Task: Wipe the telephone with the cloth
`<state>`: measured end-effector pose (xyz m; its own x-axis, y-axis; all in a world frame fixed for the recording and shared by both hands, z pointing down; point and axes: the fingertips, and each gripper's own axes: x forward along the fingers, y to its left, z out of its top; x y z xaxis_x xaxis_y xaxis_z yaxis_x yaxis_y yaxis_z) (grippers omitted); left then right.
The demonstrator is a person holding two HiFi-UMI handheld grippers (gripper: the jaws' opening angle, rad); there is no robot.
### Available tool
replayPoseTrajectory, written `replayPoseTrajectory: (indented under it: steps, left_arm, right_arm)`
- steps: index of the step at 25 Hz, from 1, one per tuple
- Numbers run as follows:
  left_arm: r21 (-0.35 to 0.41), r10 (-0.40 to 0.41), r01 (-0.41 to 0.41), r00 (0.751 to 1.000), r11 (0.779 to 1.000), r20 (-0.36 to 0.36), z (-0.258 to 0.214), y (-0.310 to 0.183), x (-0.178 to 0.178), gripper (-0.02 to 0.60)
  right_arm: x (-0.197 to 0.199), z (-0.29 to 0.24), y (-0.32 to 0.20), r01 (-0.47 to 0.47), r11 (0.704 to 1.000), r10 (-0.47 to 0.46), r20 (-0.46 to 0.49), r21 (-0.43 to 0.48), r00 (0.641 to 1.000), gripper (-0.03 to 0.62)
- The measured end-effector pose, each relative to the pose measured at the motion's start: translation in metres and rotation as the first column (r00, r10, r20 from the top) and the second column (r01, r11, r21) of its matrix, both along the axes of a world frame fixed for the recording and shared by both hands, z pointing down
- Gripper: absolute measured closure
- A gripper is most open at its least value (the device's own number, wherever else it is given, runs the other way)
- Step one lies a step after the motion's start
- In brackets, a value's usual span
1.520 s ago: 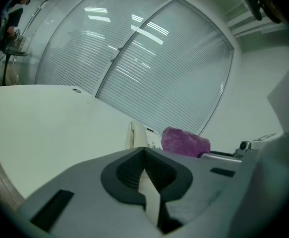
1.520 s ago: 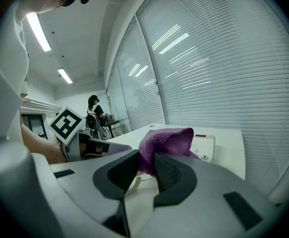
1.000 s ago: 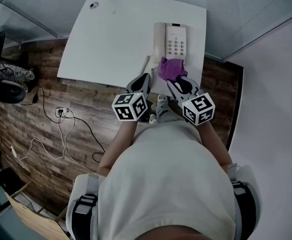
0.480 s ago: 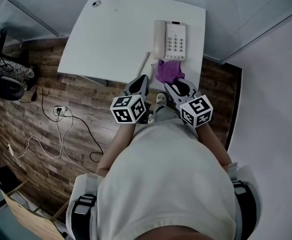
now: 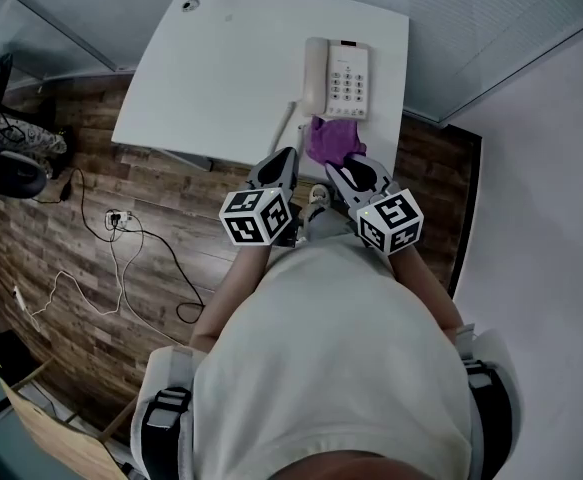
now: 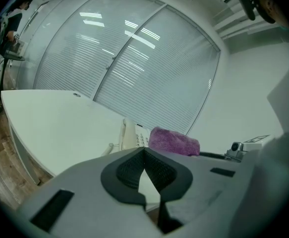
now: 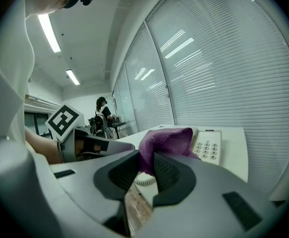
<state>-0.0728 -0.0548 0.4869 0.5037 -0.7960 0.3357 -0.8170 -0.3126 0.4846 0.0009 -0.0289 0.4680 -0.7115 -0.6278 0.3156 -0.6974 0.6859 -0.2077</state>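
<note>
A person standing at the near edge of a white table holds a purple cloth pinched in the right gripper. Its two dark pads are closed on a fold of the fabric, and the rest bunches out ahead toward a cream telephone. The telephone lies flat toward the table's far right side, handset cradled along its left and keypad facing up, its coiled cord trailing toward the person. The cloth sits just at the telephone's near end, and the views do not settle whether it rests on the tabletop or hangs a little above it. The left gripper hangs just beside the right one over the table's edge, its jaws pressed together with nothing between them. The job appears to be in the wiping stage, with the cloth off the keypad, at the bottom of a stroke or between strokes. The next move likely calls for carrying the cloth forward over the keys and handset, with a firm pinch and only light downward pressure. The telephone looks loose enough to slide toward the far edge, and the handset could be nudged from its cradle. The idle left gripper is well placed to steady the body.
</note>
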Motion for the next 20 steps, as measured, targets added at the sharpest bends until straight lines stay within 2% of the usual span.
replayPoseTrajectory:
  steps: [20]
  left_arm:
    - [-0.017,0.004,-0.004,1.0,1.0,-0.001,0.0045,0.0027,0.0061,0.56]
  right_arm:
    - [0.0028,0.0013,-0.0002,0.009,1.0,-0.009,0.001,-0.005,1.0,0.502]
